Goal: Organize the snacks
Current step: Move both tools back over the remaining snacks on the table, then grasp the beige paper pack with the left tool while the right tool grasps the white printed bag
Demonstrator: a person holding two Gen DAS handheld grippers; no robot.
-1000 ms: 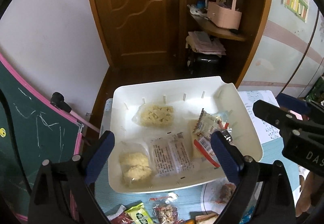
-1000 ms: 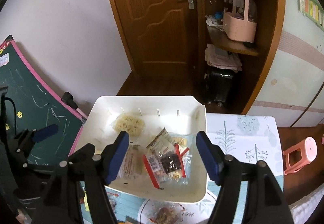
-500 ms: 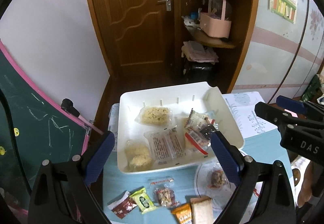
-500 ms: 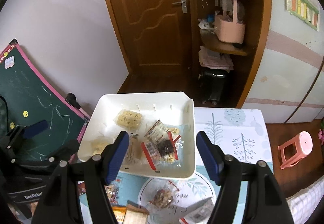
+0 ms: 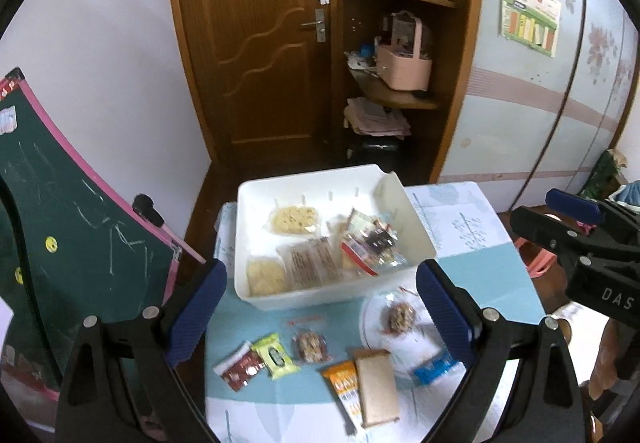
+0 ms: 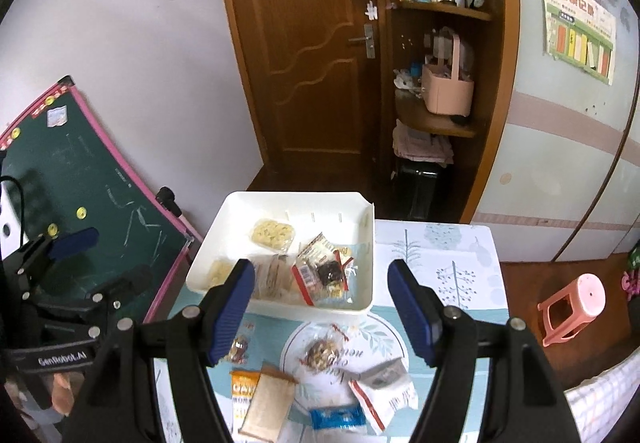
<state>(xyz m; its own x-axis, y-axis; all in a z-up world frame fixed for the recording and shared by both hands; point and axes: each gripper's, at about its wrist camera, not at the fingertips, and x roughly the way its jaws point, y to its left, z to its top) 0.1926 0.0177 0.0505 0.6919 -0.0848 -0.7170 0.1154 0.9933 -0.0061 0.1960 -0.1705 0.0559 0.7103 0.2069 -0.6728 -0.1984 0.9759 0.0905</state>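
Both the left gripper (image 5: pixel 320 307) and the right gripper (image 6: pixel 320 303) hang released, grasping nothing. Several wrapped snacks lie inside the white rectangular plastic tray (image 5: pixel 320 297) on the pale blue patterned surface (image 5: pixel 472 271). More packets, including an orange wrapper (image 5: pixel 346 383), lie loose in front of it.

A brown wooden door (image 5: pixel 264 43) stands beside corner shelves (image 5: pixel 400 99) and white wall (image 5: pixel 100 43).

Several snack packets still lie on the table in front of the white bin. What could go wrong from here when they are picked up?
The orange packet and the tan packet lie touching, so one grasp may catch both. The white bin sits at the table's far left corner; a push could slide it off. The packets already inside are piled on its right side, so a new one dropped there may slip out.
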